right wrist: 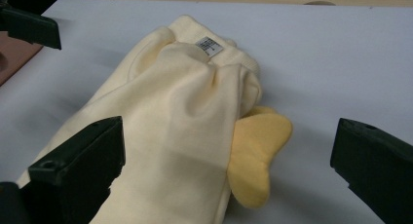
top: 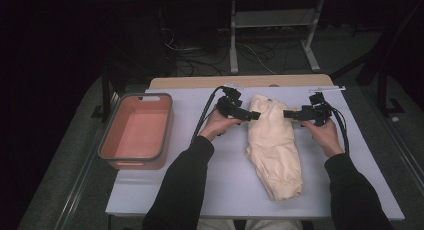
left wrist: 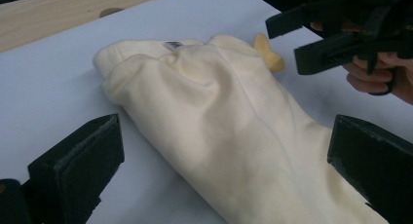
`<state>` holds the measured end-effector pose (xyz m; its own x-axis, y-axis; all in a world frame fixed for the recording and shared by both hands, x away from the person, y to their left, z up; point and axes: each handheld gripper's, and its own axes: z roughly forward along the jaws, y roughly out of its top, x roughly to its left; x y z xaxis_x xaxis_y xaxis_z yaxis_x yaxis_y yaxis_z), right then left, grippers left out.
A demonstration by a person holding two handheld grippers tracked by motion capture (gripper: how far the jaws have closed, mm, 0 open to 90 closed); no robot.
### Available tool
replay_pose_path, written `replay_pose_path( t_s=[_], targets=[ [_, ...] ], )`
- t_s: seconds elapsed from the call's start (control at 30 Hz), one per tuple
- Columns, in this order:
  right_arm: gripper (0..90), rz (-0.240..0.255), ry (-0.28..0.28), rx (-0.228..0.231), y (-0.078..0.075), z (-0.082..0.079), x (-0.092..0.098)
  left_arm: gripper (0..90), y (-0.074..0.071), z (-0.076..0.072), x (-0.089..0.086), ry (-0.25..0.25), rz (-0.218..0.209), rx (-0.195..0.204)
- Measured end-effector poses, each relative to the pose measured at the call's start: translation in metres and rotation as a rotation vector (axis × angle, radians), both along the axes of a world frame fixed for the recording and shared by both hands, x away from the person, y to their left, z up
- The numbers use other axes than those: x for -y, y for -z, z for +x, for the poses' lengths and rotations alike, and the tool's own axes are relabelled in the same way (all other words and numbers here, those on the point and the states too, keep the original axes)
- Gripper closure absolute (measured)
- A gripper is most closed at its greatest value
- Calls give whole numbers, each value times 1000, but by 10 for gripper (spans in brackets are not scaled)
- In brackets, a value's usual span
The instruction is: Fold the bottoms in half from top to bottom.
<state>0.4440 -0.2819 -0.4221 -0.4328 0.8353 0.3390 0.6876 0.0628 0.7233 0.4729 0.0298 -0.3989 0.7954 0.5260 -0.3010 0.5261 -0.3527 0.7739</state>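
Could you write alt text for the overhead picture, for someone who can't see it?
A cream garment lies folded on a white table, with the left claw and right claw open beside its far end. An empty pink tub sits left.

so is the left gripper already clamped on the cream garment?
No: in the left gripper view the left gripper has its jaws spread wide on either side of the cream garment, neither touching the fabric.

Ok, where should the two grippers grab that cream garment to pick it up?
Probably at the far, bunched end of the cream garment, near the tag. The left gripper and right gripper, both open, flank that end, so each can close in from its own side on the thick folds.
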Motion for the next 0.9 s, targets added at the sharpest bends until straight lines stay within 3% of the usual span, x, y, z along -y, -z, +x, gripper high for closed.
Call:
replay_pose_path(
  t_s=[0.33, 0.67, 0.9],
  targets=[
    [0, 21, 26, -16, 7, 5, 1, 0, 13, 9, -2, -49, -42, -40],
    [56, -7, 34, -56, 13, 10, 0, 0, 29, 14, 3, -76, -29, -92],
    [113, 15, 63, -91, 20, 14, 7, 0, 37, 15, 7, -93, -25, -102]
  ],
)
